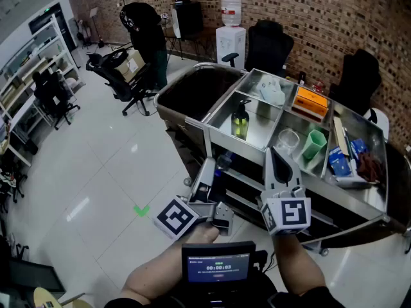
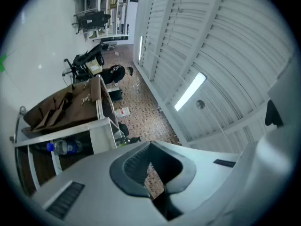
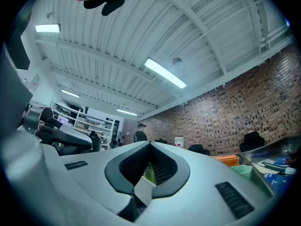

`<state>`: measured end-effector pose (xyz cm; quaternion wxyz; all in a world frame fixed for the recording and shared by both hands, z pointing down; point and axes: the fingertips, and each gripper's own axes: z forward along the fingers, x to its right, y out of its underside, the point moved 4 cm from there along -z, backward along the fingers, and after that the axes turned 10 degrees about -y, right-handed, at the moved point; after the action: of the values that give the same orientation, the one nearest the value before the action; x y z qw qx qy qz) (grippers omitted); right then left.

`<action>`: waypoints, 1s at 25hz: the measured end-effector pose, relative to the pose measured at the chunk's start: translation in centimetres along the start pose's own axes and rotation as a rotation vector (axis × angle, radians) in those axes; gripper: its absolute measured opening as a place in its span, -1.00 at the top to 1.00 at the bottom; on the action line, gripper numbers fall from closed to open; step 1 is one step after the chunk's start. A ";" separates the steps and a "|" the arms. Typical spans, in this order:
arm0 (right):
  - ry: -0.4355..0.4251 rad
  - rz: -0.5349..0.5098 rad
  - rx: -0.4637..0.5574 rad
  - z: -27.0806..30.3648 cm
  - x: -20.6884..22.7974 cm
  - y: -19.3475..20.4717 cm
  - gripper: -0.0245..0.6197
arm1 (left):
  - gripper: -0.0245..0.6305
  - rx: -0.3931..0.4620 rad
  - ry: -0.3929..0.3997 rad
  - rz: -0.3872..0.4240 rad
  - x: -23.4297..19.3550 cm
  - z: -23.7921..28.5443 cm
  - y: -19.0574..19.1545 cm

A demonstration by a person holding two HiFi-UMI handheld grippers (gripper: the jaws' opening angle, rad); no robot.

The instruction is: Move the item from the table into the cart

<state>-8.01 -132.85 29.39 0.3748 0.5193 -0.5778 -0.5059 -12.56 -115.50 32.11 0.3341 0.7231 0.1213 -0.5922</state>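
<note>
The left gripper (image 1: 207, 171) and right gripper (image 1: 277, 162) were both closed tight and empty, tilted slightly upward. A green bottle (image 1: 241, 122) stood in the cart (image 1: 253, 147) just ahead, between them.

You have bare floor (image 1: 96, 172) left of the cart (image 1: 225, 101). Its trays are crowded: bottle (image 1: 241, 120), green cup (image 1: 314, 144) and orange box (image 1: 311, 103) block entry.

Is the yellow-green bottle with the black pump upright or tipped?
Upright: the yellow-green bottle stands on its base in a steel cart compartment, pump uppermost.
</note>
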 end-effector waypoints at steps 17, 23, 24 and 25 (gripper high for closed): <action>-0.500 0.059 0.005 31.5 -44.2 3.1 0.92 | 0.92 0.393 -0.218 0.395 -16.5 -19.2 -45.5; -0.722 0.092 0.006 41.7 -59.9 4.6 0.92 | 0.92 0.553 -0.386 0.461 -22.2 -26.4 -59.8; -0.753 0.106 0.011 42.8 -61.6 4.4 0.92 | 0.92 0.580 -0.404 0.478 -22.1 -27.3 -61.3; -0.789 0.123 0.016 43.9 -63.4 4.3 0.92 | 0.92 0.607 -0.423 0.501 -22.0 -28.3 -62.7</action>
<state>-39.61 -62.36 30.30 0.1497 0.2525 -0.7112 -0.6388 -32.32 -46.04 33.60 0.2574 0.6586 -0.3077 -0.6367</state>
